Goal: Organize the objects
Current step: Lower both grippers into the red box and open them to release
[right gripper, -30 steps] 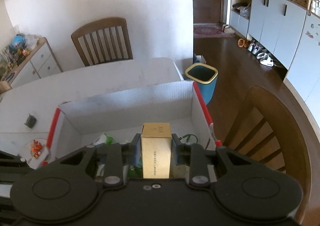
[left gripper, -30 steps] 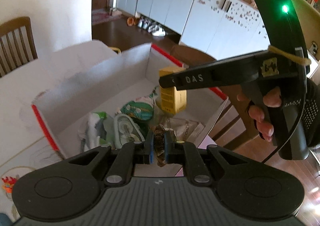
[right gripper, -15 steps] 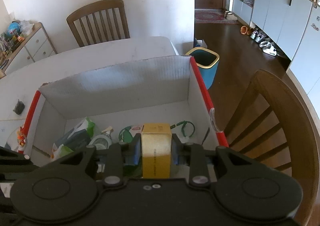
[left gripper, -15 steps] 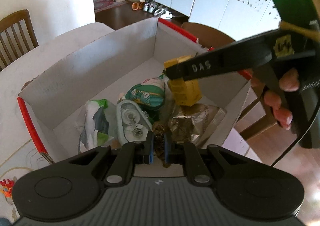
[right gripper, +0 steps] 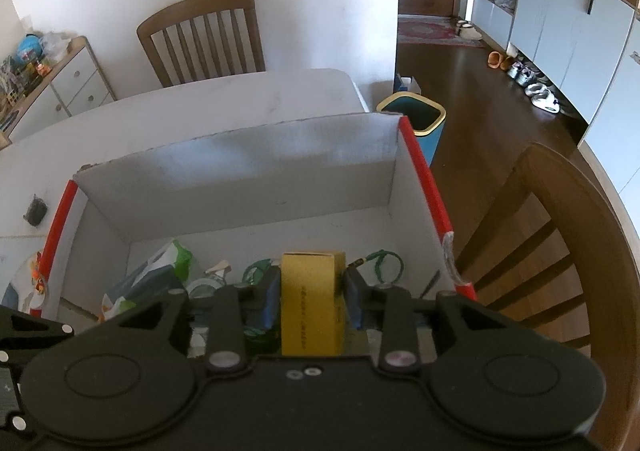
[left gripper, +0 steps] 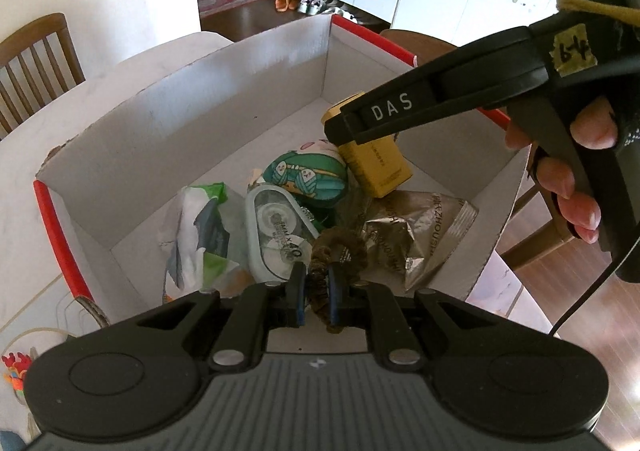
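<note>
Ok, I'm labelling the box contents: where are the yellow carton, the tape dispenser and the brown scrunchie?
Yellow carton (right gripper: 310, 303): right wrist view, front face.
Tape dispenser (left gripper: 276, 231): left wrist view, clear casing.
Brown scrunchie (left gripper: 344, 247): left wrist view, upper loop.

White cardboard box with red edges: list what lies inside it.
Inside the box: yellow carton, green yarn-print pouch, clear tape dispenser, silver foil packet, white-green packet, brown scrunchie. Anything beneath stays hidden.

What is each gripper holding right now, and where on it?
Left gripper: pinches the brown scrunchie by its near loop. Right gripper: jaws have just been opening; the yellow box stands between them, gaps at both side faces, no longer clamped.
</note>
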The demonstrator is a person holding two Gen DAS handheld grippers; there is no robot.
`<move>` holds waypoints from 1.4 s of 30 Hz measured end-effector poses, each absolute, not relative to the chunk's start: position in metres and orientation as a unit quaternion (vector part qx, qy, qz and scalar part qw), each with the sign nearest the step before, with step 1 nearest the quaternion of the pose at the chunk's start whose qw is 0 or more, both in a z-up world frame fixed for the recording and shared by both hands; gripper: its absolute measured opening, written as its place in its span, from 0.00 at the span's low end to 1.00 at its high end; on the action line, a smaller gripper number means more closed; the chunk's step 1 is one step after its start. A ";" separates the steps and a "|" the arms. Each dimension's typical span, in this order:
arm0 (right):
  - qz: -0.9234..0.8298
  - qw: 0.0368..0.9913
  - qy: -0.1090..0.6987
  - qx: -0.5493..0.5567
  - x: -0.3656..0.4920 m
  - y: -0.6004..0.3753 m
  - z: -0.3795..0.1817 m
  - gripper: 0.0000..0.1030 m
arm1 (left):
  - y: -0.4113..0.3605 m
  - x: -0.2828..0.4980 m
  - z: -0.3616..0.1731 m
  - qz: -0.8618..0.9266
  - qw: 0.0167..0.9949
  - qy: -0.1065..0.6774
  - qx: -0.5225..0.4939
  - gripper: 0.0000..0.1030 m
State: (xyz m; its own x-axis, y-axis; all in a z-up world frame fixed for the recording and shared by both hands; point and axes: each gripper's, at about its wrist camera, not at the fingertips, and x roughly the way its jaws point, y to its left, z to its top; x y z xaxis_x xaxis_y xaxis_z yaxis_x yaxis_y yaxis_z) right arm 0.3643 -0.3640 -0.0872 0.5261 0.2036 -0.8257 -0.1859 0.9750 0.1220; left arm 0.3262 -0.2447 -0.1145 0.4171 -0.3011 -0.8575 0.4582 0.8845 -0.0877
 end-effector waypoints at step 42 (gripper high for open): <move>0.137 0.888 0.436 0.053 0.289 -0.370 -0.033 0.79 | -0.197 0.277 -0.060 -0.208 0.884 0.417 0.014 0.69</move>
